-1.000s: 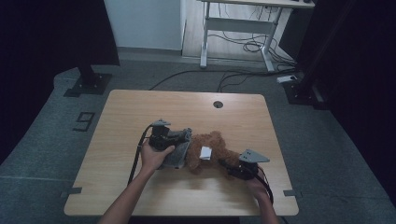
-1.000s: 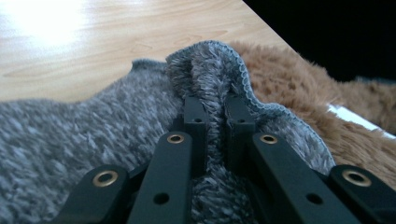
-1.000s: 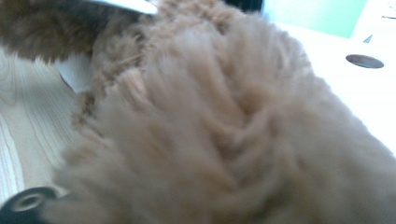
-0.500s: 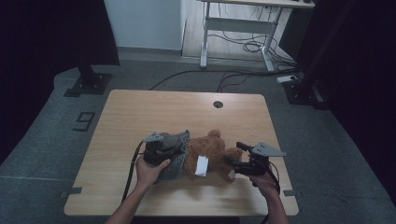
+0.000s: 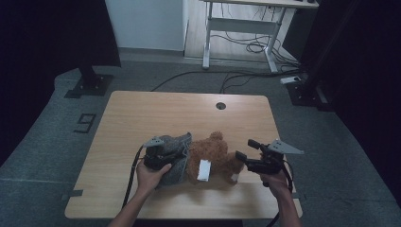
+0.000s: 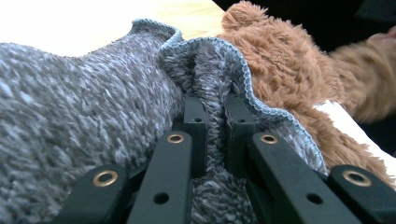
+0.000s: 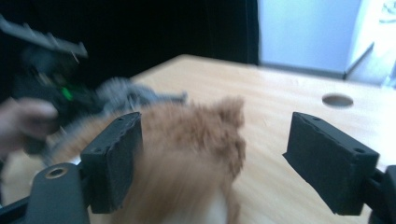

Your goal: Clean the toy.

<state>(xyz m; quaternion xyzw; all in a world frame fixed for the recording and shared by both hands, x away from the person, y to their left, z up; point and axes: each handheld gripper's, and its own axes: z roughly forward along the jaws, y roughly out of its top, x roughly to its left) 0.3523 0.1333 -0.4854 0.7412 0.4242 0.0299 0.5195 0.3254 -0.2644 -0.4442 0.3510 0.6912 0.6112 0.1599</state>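
Left hand-held gripper (image 6: 215,116) pinching grey knit garment (image 6: 84,121), apparently on teddy bear (image 5: 215,158)

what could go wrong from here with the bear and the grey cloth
The left gripper pinches just a narrow fold of the grey knit cloth at its hem, so a hard pull may slip it free. The right gripper is open around the teddy bear, not holding it, so the bear could drag along.
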